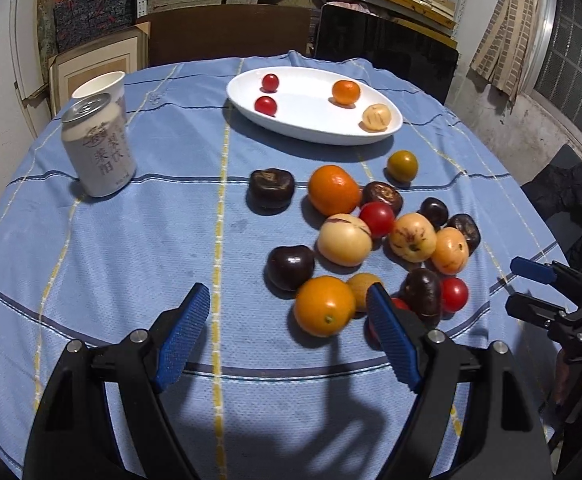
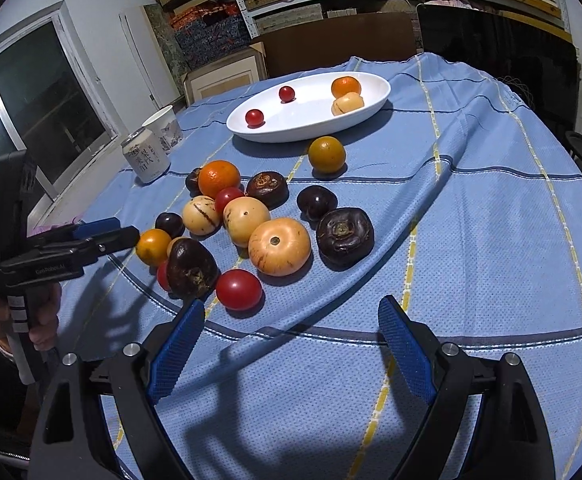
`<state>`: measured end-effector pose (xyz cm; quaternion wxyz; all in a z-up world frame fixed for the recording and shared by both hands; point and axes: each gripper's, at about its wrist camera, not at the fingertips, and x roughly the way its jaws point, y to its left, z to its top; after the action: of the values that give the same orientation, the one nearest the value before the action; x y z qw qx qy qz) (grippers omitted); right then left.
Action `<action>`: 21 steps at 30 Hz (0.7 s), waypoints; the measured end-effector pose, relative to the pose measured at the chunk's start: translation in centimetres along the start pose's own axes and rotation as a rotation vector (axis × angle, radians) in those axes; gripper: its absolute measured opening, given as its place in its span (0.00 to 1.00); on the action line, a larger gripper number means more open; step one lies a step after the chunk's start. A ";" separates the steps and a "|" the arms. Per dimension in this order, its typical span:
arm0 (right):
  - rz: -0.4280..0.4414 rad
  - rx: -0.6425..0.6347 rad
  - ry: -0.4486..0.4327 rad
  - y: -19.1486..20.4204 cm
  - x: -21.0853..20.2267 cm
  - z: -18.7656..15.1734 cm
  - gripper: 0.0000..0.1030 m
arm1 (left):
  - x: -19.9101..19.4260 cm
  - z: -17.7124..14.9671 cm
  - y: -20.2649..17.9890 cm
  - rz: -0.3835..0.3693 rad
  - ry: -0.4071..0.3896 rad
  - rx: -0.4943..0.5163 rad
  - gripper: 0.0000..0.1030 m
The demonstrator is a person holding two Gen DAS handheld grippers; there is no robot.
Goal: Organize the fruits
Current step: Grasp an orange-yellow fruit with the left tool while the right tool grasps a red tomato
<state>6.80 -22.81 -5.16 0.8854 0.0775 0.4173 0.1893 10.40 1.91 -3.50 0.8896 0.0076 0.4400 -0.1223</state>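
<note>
A white oval dish (image 1: 315, 128) (image 2: 291, 130) at the far side holds two cherry tomatoes (image 1: 266, 105), an orange (image 1: 345, 92) and a pale fruit (image 1: 376, 117). Several oranges, pale fruits, dark purple fruits and red tomatoes lie loose on the blue cloth in front of it. My left gripper (image 1: 291, 300) is open and empty, its right finger beside a near orange (image 1: 323, 306). My right gripper (image 2: 291, 312) is open and empty, just short of a red tomato (image 2: 238, 289) and a dark fruit (image 2: 190, 268). Each gripper shows in the other's view, the right one (image 1: 531, 284) and the left one (image 2: 103, 232).
A drink can (image 1: 99, 148) (image 2: 145, 160) and a paper cup (image 1: 101, 88) (image 2: 165, 126) stand at the left of the table. The blue checked tablecloth (image 1: 131, 260) has a raised fold on the right (image 2: 431, 184). Shelves and boxes stand behind the table.
</note>
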 end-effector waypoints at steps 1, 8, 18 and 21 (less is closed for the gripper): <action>0.001 -0.001 0.000 0.0 0.0 0.0 0.87 | 0.3 -0.1 -0.3 0.002 0.006 0.009 0.76; 0.019 0.004 0.008 -0.1 0.3 -0.2 0.87 | 2.3 0.0 -0.3 -0.036 0.072 -0.044 0.56; 0.025 0.008 0.019 -0.1 0.6 -0.2 0.87 | 2.9 0.0 -0.8 -0.088 0.079 -0.037 0.35; 0.015 0.001 0.021 0.1 0.5 -0.1 0.87 | 2.8 -0.1 -1.3 -0.062 0.076 -0.006 0.35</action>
<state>6.99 -22.50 -5.55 0.8795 0.0790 0.4262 0.1966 11.64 0.03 -5.58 0.8680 -0.0039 0.4740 -0.1479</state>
